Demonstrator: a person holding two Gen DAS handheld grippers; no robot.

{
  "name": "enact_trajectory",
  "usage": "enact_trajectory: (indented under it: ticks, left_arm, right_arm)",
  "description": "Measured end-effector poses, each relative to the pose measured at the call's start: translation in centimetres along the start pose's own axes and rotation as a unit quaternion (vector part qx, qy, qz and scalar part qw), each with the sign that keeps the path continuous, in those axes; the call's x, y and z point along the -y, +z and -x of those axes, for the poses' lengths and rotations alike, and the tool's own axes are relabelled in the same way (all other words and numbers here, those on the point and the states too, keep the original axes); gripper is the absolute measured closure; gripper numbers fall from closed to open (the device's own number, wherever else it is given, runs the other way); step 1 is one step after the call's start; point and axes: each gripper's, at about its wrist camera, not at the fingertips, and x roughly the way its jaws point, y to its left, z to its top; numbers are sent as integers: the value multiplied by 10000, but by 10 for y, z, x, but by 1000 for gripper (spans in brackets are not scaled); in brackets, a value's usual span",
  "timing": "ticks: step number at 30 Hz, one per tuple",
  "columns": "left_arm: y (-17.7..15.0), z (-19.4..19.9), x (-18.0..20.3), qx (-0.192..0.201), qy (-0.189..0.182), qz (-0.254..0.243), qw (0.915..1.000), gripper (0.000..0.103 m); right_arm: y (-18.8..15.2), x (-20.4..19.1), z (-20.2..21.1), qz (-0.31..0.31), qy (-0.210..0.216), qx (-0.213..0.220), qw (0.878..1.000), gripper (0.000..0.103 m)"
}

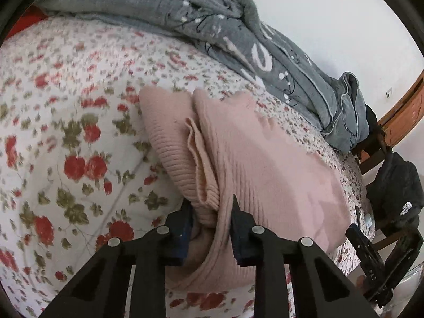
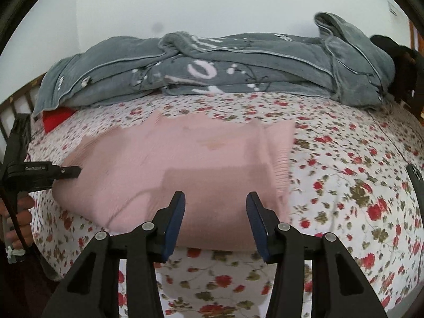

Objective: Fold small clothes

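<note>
Bed surface and surroundings. A floral bedsheet (image 2: pixel 344 175), white with red roses and olive leaves, covers the whole working surface. A pink knitted sweater (image 2: pixel 172 164) lies on it, spread across the middle and already partly folded, with a ribbed cuff and hem showing at one side. Behind the sweater, along the far edge of the bed, a grey blanket (image 2: pixel 212 74) with white lettering and small flower prints is bunched in a long roll against a plain white wall (image 2: pixel 212 5). A red cloth (image 2: pixel 57 118) peeks out from under one end of the blanket.

Left gripper (image 1: pixel 212 212): fingers drawn narrow, pinching a fold of the ribbed sweater edge between the pads. In the right wrist view it enters from the left border, tip on the sweater, with a hand (image 2: pixel 18 220) behind it.

Right gripper (image 2: pixel 216 201): fingers set moderately apart above the near edge of the sweater, with nothing between the pads.

Room. A dark bag (image 1: pixel 394 193) hangs on a wooden chair (image 1: pixel 371 153) beside the bed; a wooden door frame (image 1: pixel 405 111) stands against the wall. A slatted headboard (image 2: pixel 16 106) shows at the bed end.
</note>
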Motion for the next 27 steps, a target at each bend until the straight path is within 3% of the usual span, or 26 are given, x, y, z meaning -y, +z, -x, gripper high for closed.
enact_trajectory:
  ticks: [8,17,23,27]
  left_arm:
    - [26,30,59,234,109,-276,9993,80]
    - [21,21,193,319,275,-1523,9874,80]
    - [-22,-32,267,-235,149,-2230,9744,80]
    - [-44,-59,283,-618,144,-2446,9675,75]
  right_arm:
    - [11,35,25,-352,-85,340,9988,57]
    - [5,90,71,-527,-455,757,9947,57]
    - [-16,127,91,-635,-793,730,9921,57]
    - [-31,143,93,-734,-832,552,9923,57]
